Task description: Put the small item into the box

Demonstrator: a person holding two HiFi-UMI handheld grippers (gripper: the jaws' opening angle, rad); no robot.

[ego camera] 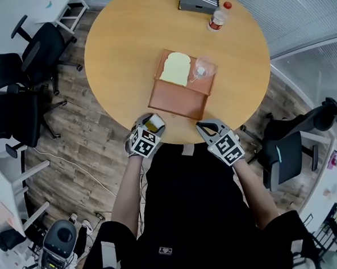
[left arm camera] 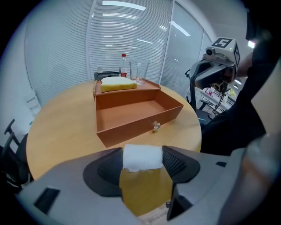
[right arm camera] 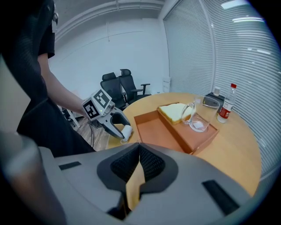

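Both forearms extended forward. The left tool (ego camera: 151,123) jaws are opening, white roll (left arm camera: 141,157) touching both pads. The right tool (ego camera: 202,124) jaws are together, empty.

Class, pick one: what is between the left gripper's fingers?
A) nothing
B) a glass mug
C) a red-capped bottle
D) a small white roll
D: in the left gripper view, the small white roll sits between the fingers of the left gripper, touching both as they open.

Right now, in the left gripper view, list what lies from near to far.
The white roll → knob → box, its open compartment → yellow slab → bottle.
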